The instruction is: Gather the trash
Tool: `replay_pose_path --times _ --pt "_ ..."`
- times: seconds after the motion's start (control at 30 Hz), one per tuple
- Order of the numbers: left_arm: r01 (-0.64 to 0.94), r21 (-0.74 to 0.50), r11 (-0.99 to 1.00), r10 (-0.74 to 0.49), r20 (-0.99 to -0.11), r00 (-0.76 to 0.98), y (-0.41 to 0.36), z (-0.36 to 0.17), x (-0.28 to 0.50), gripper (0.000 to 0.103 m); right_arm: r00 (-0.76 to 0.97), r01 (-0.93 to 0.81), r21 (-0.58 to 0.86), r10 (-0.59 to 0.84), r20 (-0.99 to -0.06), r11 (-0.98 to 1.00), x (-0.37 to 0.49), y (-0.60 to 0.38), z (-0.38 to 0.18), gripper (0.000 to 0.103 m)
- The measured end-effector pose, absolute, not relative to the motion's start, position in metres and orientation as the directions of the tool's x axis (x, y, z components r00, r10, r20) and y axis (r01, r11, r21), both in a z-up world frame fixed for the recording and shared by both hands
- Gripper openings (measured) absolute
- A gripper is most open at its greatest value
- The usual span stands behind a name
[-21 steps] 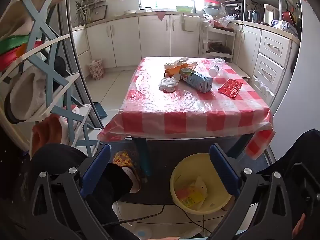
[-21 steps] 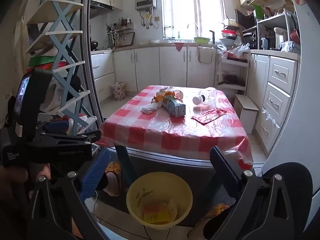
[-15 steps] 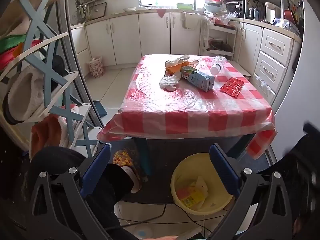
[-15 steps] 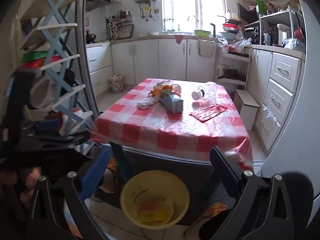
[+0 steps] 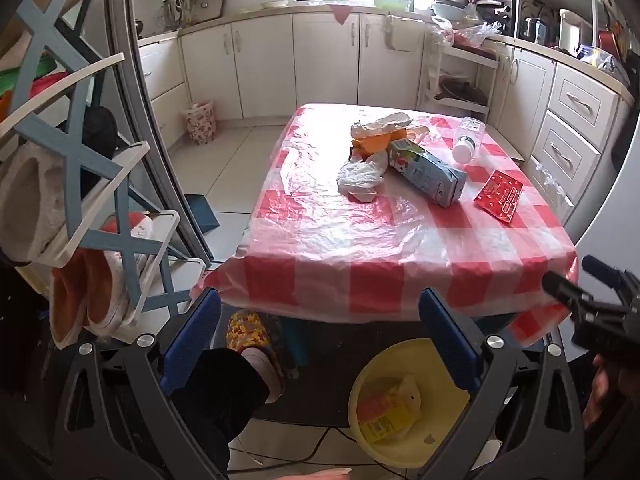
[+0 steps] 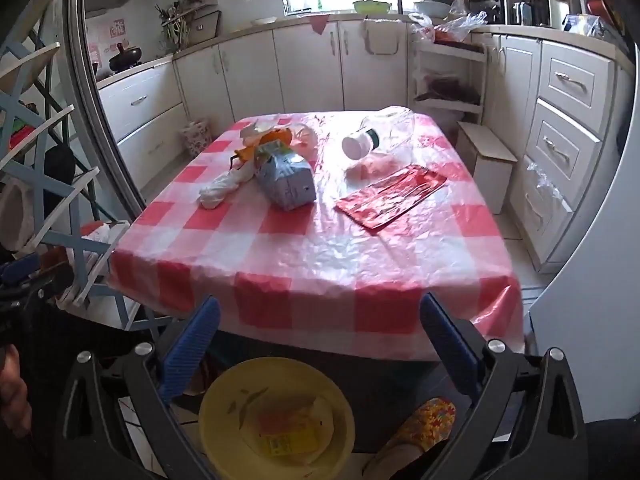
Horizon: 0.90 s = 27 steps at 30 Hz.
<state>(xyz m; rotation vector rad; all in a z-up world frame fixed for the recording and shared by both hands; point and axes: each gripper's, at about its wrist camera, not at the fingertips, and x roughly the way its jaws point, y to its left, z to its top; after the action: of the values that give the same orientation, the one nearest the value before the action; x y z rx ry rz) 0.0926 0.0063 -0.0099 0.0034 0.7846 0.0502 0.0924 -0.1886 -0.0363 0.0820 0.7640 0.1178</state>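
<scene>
My left gripper (image 5: 320,336) hangs with fingers spread, holding nothing, over the yellow basin (image 5: 404,400) on the floor, which holds a yellow-orange packet (image 5: 384,412). On the table (image 6: 312,264), from left: white crumpled bag (image 6: 222,188), blue carton (image 6: 286,178), clear bottle (image 6: 378,136), red wrapper (image 6: 394,196). My right gripper (image 6: 318,336), also spread and holding nothing, has moved nearer the table than before.

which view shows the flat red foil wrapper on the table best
The right wrist view: the flat red foil wrapper lies near centre, large and unobstructed. In the left wrist view it sits small toward the right edge.
</scene>
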Motion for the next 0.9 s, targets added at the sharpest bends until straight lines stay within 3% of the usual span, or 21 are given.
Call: replay_pose_path --times 0.4,0.9 --pt "-0.046 0.043 0.998 0.063 -0.702 0.710 -0.002 0.001 0.086 0.095 0.785 -0.099 0.135 0.161 -0.598 0.986 0.072 -0.176 0.006 0.096" --pt "0.002 0.045 0.999 0.028 -0.640 0.768 -0.013 0.048 0.013 0.095 0.852 -0.140 0.092 0.167 -0.496 0.986 -0.009 -0.140 0.062 0.096"
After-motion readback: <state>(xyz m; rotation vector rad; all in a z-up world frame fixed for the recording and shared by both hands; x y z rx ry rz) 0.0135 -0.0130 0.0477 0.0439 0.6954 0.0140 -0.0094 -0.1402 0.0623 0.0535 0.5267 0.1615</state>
